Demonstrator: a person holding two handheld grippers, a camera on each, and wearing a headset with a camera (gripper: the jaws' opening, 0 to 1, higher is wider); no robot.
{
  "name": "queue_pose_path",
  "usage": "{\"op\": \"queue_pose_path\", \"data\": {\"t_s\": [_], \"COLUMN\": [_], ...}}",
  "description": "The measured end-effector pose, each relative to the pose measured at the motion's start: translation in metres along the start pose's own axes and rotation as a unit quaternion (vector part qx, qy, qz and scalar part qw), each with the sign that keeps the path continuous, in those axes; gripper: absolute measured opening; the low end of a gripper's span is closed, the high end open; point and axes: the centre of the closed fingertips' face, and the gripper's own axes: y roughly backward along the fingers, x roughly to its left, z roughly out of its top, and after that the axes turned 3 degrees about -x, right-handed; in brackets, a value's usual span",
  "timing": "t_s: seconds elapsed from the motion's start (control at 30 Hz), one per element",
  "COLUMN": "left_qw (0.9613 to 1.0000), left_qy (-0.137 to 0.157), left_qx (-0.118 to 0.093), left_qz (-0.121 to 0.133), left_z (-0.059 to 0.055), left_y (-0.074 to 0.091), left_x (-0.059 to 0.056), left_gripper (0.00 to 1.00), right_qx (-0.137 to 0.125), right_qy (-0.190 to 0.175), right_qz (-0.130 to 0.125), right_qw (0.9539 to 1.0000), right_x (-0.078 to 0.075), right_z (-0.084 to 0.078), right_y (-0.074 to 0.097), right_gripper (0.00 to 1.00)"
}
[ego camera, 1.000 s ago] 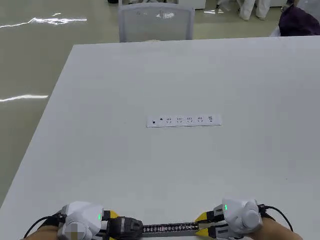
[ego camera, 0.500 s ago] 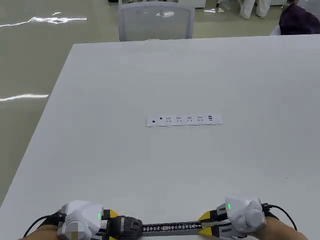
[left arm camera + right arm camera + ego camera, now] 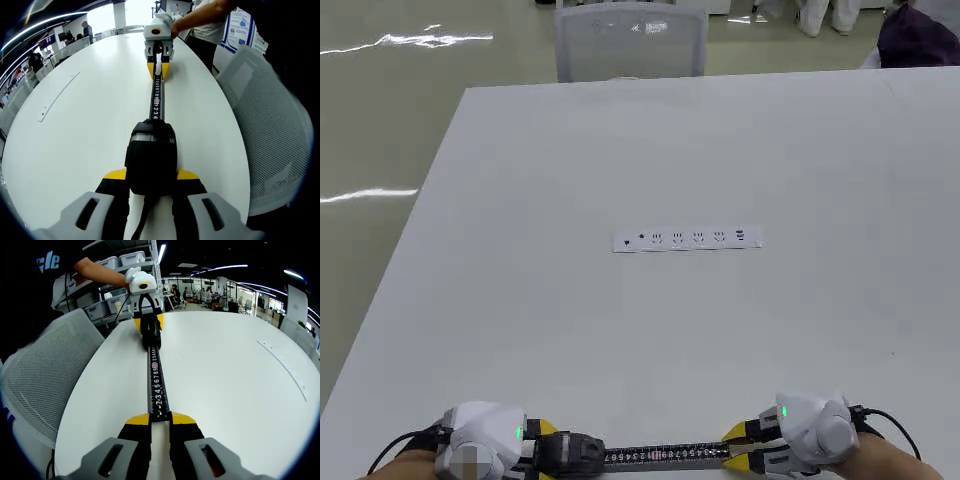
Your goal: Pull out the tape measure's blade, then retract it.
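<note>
We saw one tape measure point(image 3: 151, 160) at the near edge of the bench point(image 3: 620, 150), toward the left. It had a black case with a grey band across its front. Its one blade point(image 3: 156, 380) was drawn out and ran rightward from the case along the near edge. The blade was black with white numerals and a few red marks, and it lay straight and low over the bench; we could not tell whether it touched the surface.

There were two grippers. The left gripper point(image 3: 151, 176) had its yellow-tipped fingers point(image 3: 116, 174) clamped on the sides of the case. The right gripper point(image 3: 160, 418), well to the right, had its fingers point(image 3: 137, 419) pressed together on the blade's free end.

Near the middle of the bench lay one white power strip point(image 3: 687, 239), lengthwise left to right and well apart from the tape measure. One grey chair point(image 3: 630, 42) stood at the far edge, and one white mesh chair point(image 3: 265, 125) stood on the near side.
</note>
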Motion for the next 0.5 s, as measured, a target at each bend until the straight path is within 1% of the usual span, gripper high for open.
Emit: {"op": "queue_pose_path", "data": {"t_s": [0.5], "left_qw": [1.0], "left_qy": [0.001], "left_qx": [0.001], "left_qz": [0.0], "left_z": [-0.0005], "left_y": [-0.0006], "left_x": [0.0004], "left_gripper": [0.29], "right_qx": [0.002], "right_qy": [-0.003], "right_qz": [-0.002], "right_qw": [1.0], "right_x": [-0.0007], "right_z": [-0.0059], "right_y": [0.0079], "right_gripper": [0.1]}}
